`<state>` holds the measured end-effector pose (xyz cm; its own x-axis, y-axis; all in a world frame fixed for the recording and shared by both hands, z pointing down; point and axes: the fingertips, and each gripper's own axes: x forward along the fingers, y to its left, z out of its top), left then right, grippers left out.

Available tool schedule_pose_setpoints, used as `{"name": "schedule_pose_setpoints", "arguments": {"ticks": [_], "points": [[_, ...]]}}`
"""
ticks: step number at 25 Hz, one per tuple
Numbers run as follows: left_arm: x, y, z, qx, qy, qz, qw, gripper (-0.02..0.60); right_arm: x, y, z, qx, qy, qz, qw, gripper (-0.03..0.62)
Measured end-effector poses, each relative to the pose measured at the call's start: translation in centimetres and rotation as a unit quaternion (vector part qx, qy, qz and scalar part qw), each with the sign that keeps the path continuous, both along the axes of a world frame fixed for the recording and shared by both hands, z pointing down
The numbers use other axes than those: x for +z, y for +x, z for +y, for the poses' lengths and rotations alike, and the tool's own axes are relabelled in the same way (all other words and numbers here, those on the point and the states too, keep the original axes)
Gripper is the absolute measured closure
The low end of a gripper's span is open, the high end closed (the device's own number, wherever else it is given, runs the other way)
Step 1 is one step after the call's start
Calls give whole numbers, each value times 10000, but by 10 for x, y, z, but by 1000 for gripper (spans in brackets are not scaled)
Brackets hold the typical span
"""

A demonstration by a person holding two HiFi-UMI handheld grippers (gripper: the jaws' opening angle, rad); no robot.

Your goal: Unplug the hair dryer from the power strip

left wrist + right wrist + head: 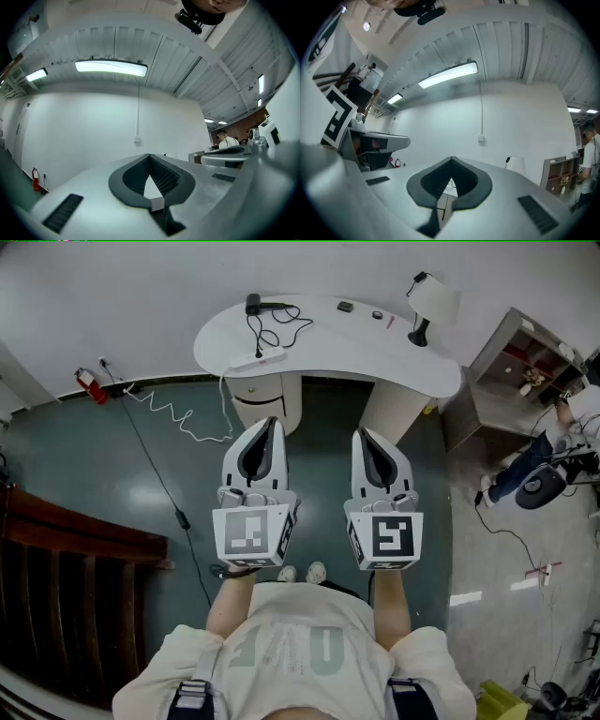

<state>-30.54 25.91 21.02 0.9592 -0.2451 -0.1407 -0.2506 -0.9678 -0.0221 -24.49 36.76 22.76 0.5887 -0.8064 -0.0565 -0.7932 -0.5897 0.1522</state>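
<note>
Left gripper [271, 422], right gripper [362, 433] level, side by side, closed, empty.

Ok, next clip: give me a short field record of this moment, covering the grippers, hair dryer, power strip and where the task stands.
left gripper: shut, empty, held about level, short of the desk
right gripper: shut, empty, beside the left one
hair dryer: black, lying at the back of the desk
power strip: white, near the desk's front edge; the dryer's black cord runs to it
task state: not begun; neither gripper touches anything
other: white lamp at the desk's right end
</note>
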Motion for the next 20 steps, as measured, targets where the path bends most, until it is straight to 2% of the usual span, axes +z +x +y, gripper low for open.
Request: {"name": "schedule_pose_setpoints", "arguments": {"ticks": [12,17,20], "points": [[7,27,-7,-166,-18,-108,9998,575,5,31,4,-71,26,36,10000,591],[19,37,-6,-224,-64,-142,9996,575,22,48,10,-192,184,-196,9995,591],[32,47,-13,-294,-82,-229,9993,575,39,63,9,-175,113,-348,9992,591]]}}
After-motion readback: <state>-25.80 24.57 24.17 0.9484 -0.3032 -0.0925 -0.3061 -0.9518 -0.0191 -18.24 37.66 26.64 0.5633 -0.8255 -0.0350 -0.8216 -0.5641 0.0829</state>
